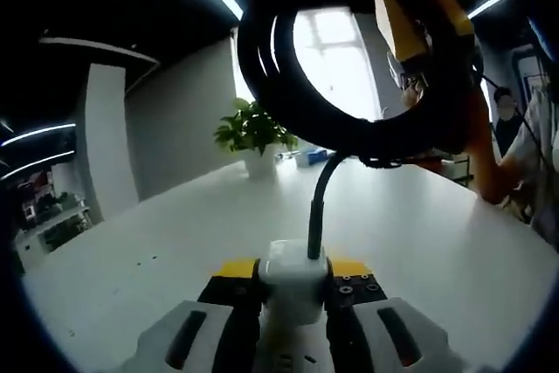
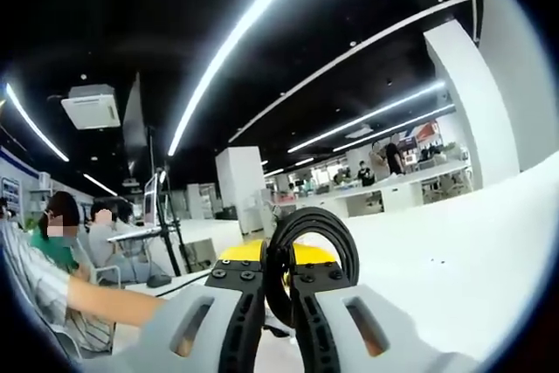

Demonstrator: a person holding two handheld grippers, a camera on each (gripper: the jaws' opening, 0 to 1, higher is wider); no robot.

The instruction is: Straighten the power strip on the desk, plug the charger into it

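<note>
My left gripper is shut on a white charger block, held just above the white desk. A black cable rises from the block's top and runs into a thick black coil hanging in the air. The other gripper, orange and yellow, meets that coil at the upper right. In the right gripper view my right gripper is shut on the black cable coil, whose loops stand up between the jaws.
A potted green plant in a white pot stands at the desk's far side. People sit beyond the desk edge and at the left. A monitor on a stand is nearby. The white desk surface spreads to the right.
</note>
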